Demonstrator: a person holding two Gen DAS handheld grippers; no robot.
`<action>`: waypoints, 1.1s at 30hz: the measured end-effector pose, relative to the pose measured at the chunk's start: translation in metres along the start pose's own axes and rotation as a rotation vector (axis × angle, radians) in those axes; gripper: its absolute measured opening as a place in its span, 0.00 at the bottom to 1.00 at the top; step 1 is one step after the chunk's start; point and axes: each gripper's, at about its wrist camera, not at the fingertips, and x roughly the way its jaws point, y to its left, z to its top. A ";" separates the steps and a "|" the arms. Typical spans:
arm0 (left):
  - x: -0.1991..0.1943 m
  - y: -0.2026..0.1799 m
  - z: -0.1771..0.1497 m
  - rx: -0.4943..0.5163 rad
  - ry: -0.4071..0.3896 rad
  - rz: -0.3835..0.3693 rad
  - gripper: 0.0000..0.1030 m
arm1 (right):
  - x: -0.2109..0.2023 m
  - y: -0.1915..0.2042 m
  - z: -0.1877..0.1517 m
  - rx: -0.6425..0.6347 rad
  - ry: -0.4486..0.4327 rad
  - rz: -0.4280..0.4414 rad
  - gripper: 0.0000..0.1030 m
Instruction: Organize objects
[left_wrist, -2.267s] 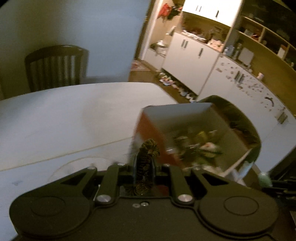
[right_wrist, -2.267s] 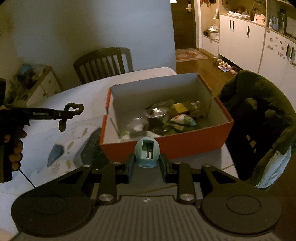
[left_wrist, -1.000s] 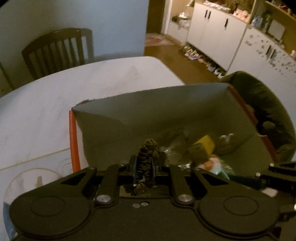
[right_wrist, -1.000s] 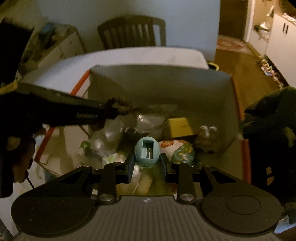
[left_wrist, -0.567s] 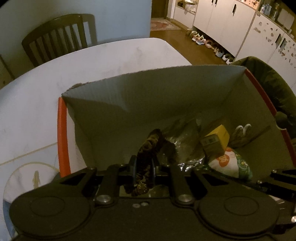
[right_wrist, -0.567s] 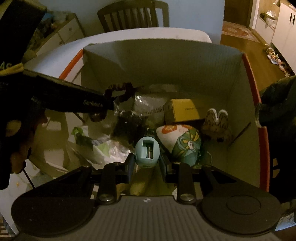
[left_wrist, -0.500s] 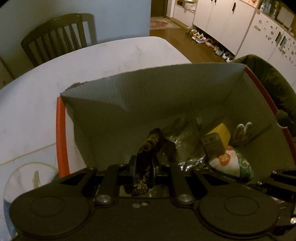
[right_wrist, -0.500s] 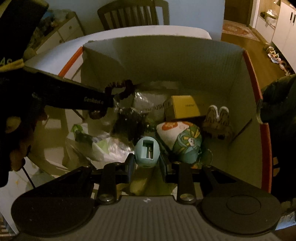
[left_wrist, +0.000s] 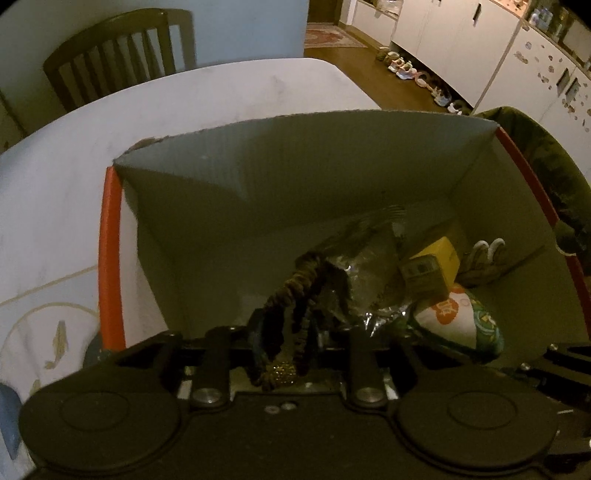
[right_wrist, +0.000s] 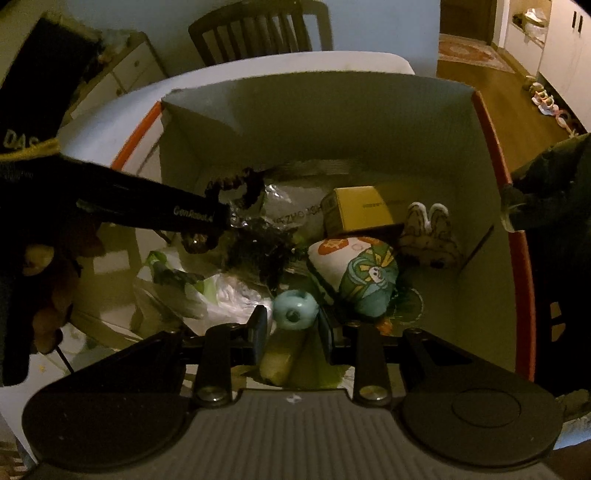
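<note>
An orange shoebox (left_wrist: 109, 258) (right_wrist: 517, 258) stands open on the white table (left_wrist: 184, 110), and both grippers are over its inside. My left gripper (left_wrist: 288, 332) (right_wrist: 221, 214) is open, with a dark hair tie (left_wrist: 295, 295) (right_wrist: 236, 184) with a gold bead lying loosely between its fingers. My right gripper (right_wrist: 293, 325) is open too. A small round light-blue object (right_wrist: 295, 314) sits loose between its fingers, clear of the left one. Below lie a yellow carton (right_wrist: 364, 214), a patterned pouch (right_wrist: 365, 273), tiny white shoes (right_wrist: 428, 232) and plastic bags (right_wrist: 229, 291).
A wooden chair (left_wrist: 118, 59) stands behind the table. A dark green jacket (left_wrist: 554, 166) hangs just right of the box. A fish-print mat (left_wrist: 37, 343) lies left of it. A person's hand (right_wrist: 48, 288) holds the left gripper. White cabinets (left_wrist: 461, 44) line the far wall.
Both grippers moved from beside the box to over its inside and lower. Just now both opened: the hair tie has slackened and widened, and the blue object has turned and slipped down.
</note>
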 end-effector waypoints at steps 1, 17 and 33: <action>-0.001 0.000 -0.001 0.000 -0.004 -0.008 0.28 | -0.002 -0.001 -0.001 0.006 -0.002 0.007 0.28; -0.062 0.001 -0.026 0.019 -0.164 -0.060 0.63 | -0.048 0.008 -0.016 0.032 -0.115 -0.014 0.51; -0.144 0.027 -0.067 0.094 -0.379 -0.146 0.79 | -0.120 0.044 -0.042 0.047 -0.335 -0.079 0.65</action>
